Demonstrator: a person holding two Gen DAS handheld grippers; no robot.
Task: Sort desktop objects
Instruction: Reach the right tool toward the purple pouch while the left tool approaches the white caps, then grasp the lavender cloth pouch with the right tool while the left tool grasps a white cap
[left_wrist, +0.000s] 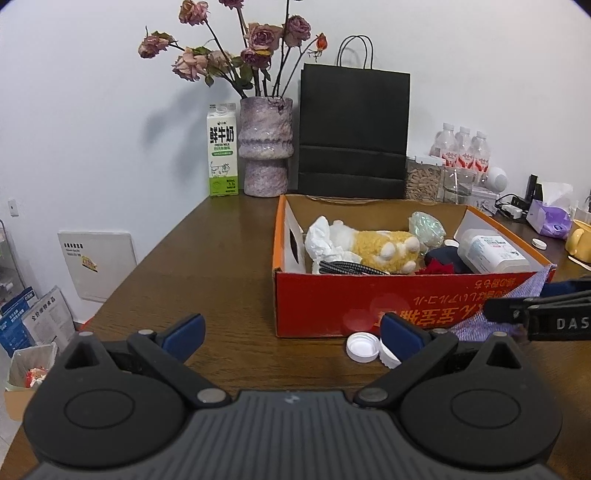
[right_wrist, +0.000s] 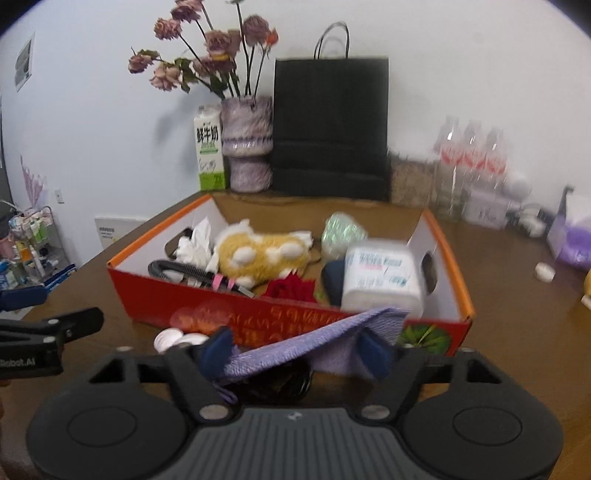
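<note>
A red cardboard box (left_wrist: 369, 299) (right_wrist: 295, 321) stands on the brown table, holding a yellow plush toy (left_wrist: 384, 249) (right_wrist: 262, 254), white tissue (left_wrist: 325, 240), a black cable (left_wrist: 347, 267), a red rose (right_wrist: 291, 290), a white bottle (left_wrist: 491, 251) (right_wrist: 380, 277) and a green pouch (left_wrist: 428, 227). My left gripper (left_wrist: 291, 334) is open and empty in front of the box. Two white caps (left_wrist: 364, 347) (right_wrist: 177, 338) lie by its right finger. My right gripper (right_wrist: 295, 350) holds a purple cloth (right_wrist: 314, 343) (left_wrist: 517, 306) draped over the box's near corner; its fingers stand apart around the cloth.
At the back stand a milk carton (left_wrist: 221, 151), a vase of dried roses (left_wrist: 264, 147), a black paper bag (left_wrist: 352, 136), water bottles (left_wrist: 465, 151) and a jar. A purple tissue pack (left_wrist: 550, 218), a yellow mug (left_wrist: 580, 240) and a cap lie right. The table edge drops off left.
</note>
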